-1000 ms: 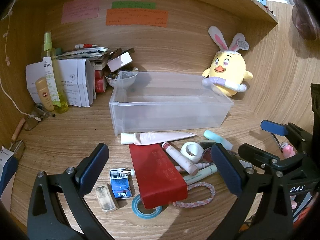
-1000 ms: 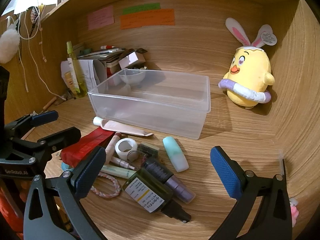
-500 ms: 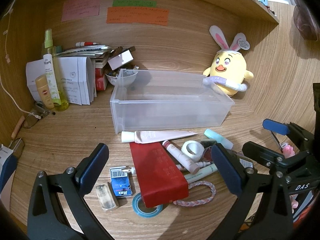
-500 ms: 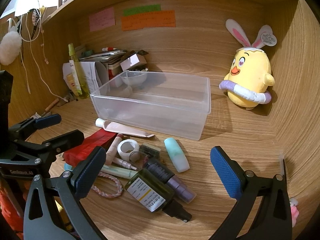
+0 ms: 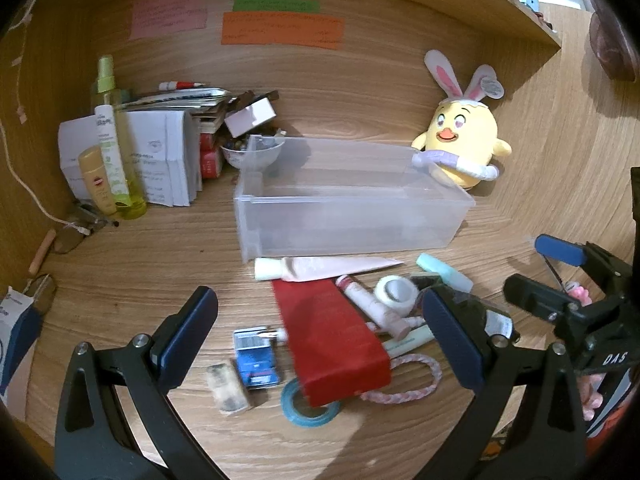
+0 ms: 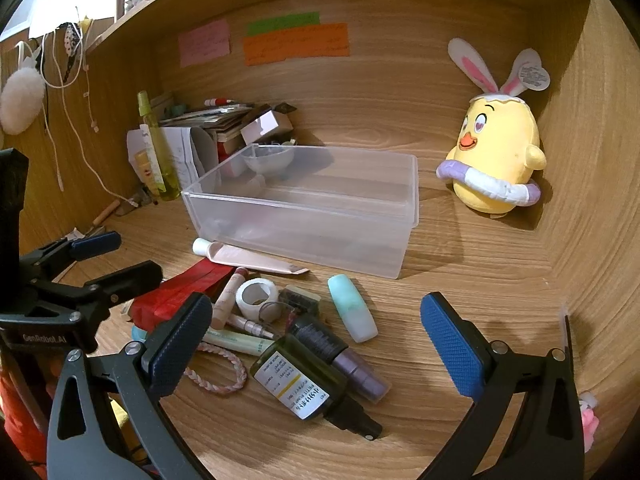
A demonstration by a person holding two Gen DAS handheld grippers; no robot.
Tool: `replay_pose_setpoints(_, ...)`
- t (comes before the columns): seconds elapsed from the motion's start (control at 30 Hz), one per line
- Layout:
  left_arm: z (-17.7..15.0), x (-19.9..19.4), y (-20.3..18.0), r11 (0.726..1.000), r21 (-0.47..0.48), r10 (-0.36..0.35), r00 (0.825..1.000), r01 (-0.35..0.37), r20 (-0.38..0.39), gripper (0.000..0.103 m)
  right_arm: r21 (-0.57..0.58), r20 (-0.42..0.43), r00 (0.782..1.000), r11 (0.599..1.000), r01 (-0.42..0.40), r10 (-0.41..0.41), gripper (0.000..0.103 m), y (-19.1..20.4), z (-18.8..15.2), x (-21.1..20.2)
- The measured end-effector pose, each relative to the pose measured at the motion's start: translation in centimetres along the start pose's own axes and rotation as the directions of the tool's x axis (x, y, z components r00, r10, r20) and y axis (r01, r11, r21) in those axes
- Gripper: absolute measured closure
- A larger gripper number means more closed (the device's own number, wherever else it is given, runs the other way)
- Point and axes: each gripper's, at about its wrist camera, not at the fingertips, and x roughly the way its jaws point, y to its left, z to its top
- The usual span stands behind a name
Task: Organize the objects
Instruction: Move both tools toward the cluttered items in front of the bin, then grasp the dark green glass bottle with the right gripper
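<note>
An empty clear plastic bin (image 5: 344,204) (image 6: 312,208) stands on the wooden desk. In front of it lies a pile: a pink tube (image 5: 320,268) (image 6: 248,258), a red box (image 5: 328,336) (image 6: 184,288), a white tape roll (image 5: 394,294) (image 6: 256,294), a mint stick (image 6: 352,308), a dark green bottle (image 6: 300,384), a purple bottle (image 6: 340,356), a blue staples box (image 5: 256,356), a blue tape ring (image 5: 308,406) and a braided band (image 6: 218,368). My left gripper (image 5: 320,344) is open above the red box. My right gripper (image 6: 316,352) is open above the bottles.
A yellow chick plush (image 5: 460,148) (image 6: 496,156) sits at the back right. Papers, boxes, a bowl (image 5: 252,152) and a yellow-green spray bottle (image 5: 116,140) crowd the back left. Wooden walls close in behind and right. Each gripper shows in the other's view.
Both grippers have drifted slightly back and to the left over the pile; the objects have not moved. Both jaws stay open.
</note>
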Motion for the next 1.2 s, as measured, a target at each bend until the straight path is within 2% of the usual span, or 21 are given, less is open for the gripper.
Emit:
replay_pose_setpoints(0.3,-1.9,0.1,3.1,0.998,-0.009,0.060,0.995,-0.061,-0.082,0.000,0.013,-0.038,0.999,1.000,0.002,-0.002,0.000,-0.8,-1.3,0.0)
replay_pose_setpoints(0.53,-4.0,0.3,3.5,0.999,0.002,0.050,0.989,-0.051,-0.142,0.000,0.045,-0.098,0.995,0.999,-0.010,0.014,0.000,-1.6,-3.2,0.5)
replay_pose_setpoints(0.7,-4.8,0.2,4.5,0.997,-0.026,0.065,0.986,-0.070,-0.155,0.000,0.033,-0.100,0.995,0.999,0.026,-0.023,0.000,-1.5,-4.1,0.6)
replay_pose_setpoints(0.77,-4.8,0.2,5.2,0.996,-0.054,0.064,0.985,-0.074,-0.158,0.011,0.017,-0.103,0.994,0.999,0.040,-0.038,0.000,-1.4,-4.5,0.7)
replay_pose_setpoints(0.8,-4.8,0.3,5.6,0.995,-0.067,0.058,0.985,-0.070,-0.165,0.020,0.009,-0.102,0.994,0.999,0.045,-0.043,0.001,-1.2,-4.5,0.7)
replay_pose_setpoints(0.87,-4.8,0.4,5.9,0.995,-0.081,0.047,0.984,-0.062,-0.174,0.023,-0.008,-0.101,0.994,0.999,0.049,-0.050,0.001,-0.9,-4.6,0.8)
replay_pose_setpoints(0.93,-5.0,0.7,6.1,0.994,-0.090,0.047,0.983,-0.064,-0.179,0.025,-0.023,-0.095,0.994,0.999,0.046,-0.048,0.007,-0.5,-4.5,0.9)
replay_pose_setpoints(1.1,-5.4,1.5,6.5,0.992,-0.103,0.052,0.977,-0.075,-0.209,0.040,-0.049,-0.109,0.994,0.999,0.024,-0.029,0.022,0.2,-4.2,1.9)
replay_pose_setpoints(1.2,-5.4,1.6,6.6,0.991,-0.098,0.065,0.978,-0.086,-0.198,0.045,-0.060,-0.115,0.993,0.998,0.006,-0.013,0.033,0.6,-4.1,2.4)
